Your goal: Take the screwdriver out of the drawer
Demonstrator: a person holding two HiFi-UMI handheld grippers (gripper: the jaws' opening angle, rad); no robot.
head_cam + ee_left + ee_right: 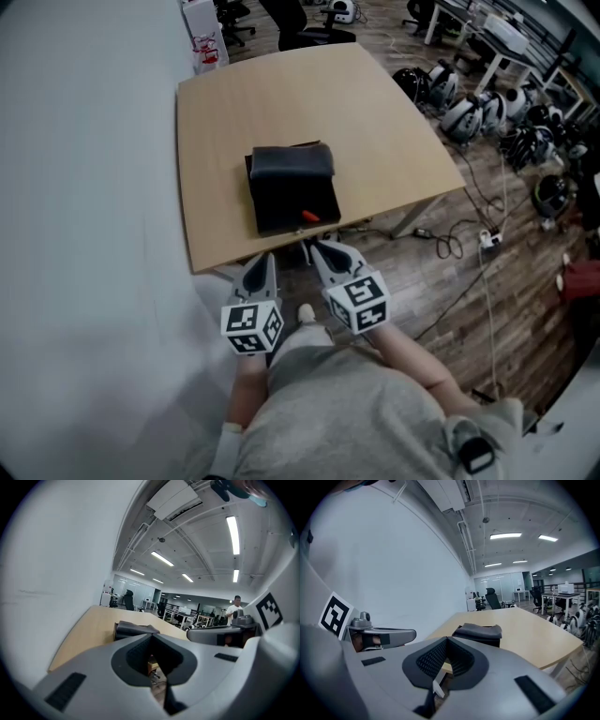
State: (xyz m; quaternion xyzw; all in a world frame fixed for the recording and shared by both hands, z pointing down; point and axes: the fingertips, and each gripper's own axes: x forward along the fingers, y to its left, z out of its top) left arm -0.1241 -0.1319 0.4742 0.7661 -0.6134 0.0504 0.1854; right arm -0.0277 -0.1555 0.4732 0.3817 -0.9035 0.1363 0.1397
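the left claw (pixel 268 257) and right claw (pixel 315 247) are hanging closed and empty off the desk (pixel 281 103) edge; the screwdriver (pixel 309 216) is lying just ahead in the black drawer (pixel 281 204), nearer the right claw.

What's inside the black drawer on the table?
An orange bit, likely the screwdriver's handle, shows near the front of the drawer. The rest inside is too dark to tell, and the back part is covered by the box top.

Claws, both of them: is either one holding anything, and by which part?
Nothing is held. The left claw and right claw are both shut and empty, short of the table.
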